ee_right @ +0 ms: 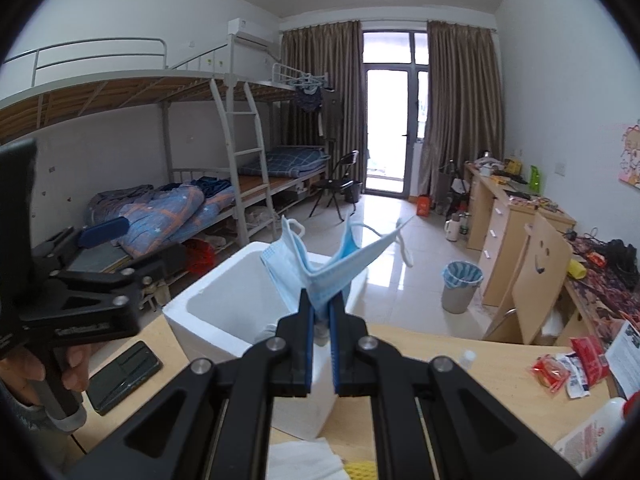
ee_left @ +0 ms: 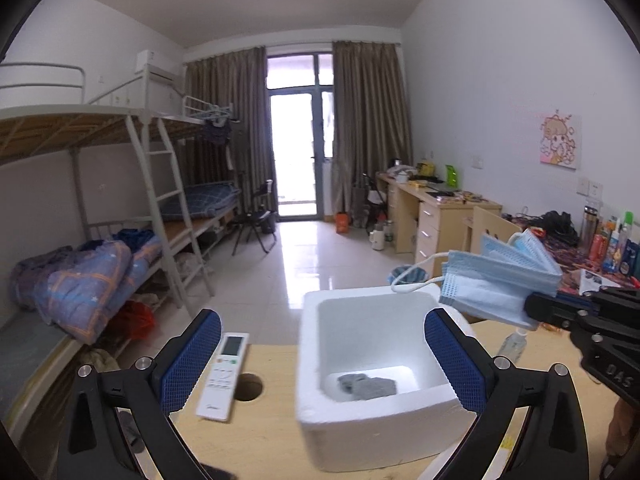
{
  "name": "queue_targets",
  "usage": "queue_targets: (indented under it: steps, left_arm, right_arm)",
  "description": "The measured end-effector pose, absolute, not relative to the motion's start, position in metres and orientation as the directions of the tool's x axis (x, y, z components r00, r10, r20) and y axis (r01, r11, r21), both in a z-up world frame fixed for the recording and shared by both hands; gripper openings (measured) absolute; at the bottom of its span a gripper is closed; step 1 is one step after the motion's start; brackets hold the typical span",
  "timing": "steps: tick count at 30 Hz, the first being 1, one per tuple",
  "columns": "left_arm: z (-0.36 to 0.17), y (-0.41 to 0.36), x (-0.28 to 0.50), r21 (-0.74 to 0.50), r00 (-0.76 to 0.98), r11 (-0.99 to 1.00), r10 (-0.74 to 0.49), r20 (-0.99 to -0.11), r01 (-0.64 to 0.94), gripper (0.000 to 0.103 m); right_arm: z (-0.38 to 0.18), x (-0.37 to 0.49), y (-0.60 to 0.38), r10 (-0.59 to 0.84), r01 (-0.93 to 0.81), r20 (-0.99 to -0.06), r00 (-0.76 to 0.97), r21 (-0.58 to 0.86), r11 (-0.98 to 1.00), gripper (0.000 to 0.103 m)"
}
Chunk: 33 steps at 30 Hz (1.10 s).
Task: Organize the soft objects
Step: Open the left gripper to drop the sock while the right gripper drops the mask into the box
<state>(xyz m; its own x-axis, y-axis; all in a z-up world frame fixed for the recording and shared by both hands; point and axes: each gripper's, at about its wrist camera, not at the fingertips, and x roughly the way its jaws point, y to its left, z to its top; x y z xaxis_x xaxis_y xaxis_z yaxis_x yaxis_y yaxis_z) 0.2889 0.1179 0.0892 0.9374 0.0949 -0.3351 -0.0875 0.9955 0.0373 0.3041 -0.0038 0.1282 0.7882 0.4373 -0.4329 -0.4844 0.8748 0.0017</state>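
Item under task: a bundle of light-blue face masks (ee_right: 320, 268), pinched at its lower edge between the blue pads of the right claw (ee_right: 321, 312), which is clamped fully on it. The masks fan upward and outward, ear loops hanging free, held in the air at the right rim of a white foam box (ee_left: 312, 364), partly over its opening. Inside the box, on its floor, lies a small grey cloth (ee_left: 366, 386).

The left claw (ee_left: 324, 356) stands wide apart and holds nothing; its pads flank the box in the left wrist view. A hand (ee_right: 60, 364) grips its handle at the left of the box.

The box rests on a light wooden counter (ee_right: 460, 352). To the left of the box lie a white remote control (ee_left: 224, 376), beside a round cable hole, and a dark phone (ee_right: 124, 376). To the right of the box sit red snack packets (ee_right: 560, 372) and a small clear bottle (ee_left: 512, 346).
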Motion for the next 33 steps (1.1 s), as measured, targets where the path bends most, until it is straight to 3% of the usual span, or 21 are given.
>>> queue_targets:
  steps: [14, 24, 27, 29, 31, 33]
  left_arm:
    - [0.09, 0.148, 0.271, 0.039, 0.928, 0.981, 0.191, -0.319, -0.188, 0.102]
    - [0.094, 0.151, 0.261, 0.039, 0.932, 0.98, 0.199, -0.303, -0.197, 0.102]
    - [0.093, 0.149, 0.256, 0.059, 0.933, 0.975, 0.222, -0.283, -0.214, 0.102]
    - [0.092, 0.149, 0.255, 0.054, 0.934, 0.976, 0.218, -0.285, -0.211, 0.102]
    - [0.091, 0.15, 0.254, 0.047, 0.933, 0.976, 0.216, -0.288, -0.212, 0.102]
    - [0.09, 0.151, 0.253, 0.04, 0.933, 0.978, 0.209, -0.291, -0.207, 0.102]
  right_arm:
    - [0.123, 0.318, 0.033, 0.523, -0.569, -0.46, 0.717, 0.048, 0.821, 0.009]
    - [0.113, 0.33, 0.044, 0.499, -0.549, -0.488, 0.716, 0.048, 0.834, 0.01]
    - [0.112, 0.334, 0.047, 0.488, -0.541, -0.509, 0.709, 0.05, 0.839, 0.032]
    - [0.112, 0.334, 0.049, 0.476, -0.532, -0.506, 0.719, 0.041, 0.846, 0.065]
    - [0.114, 0.329, 0.047, 0.477, -0.527, -0.484, 0.734, 0.039, 0.849, 0.082]
    - [0.117, 0.324, 0.045, 0.481, -0.526, -0.458, 0.747, 0.036, 0.85, 0.086]
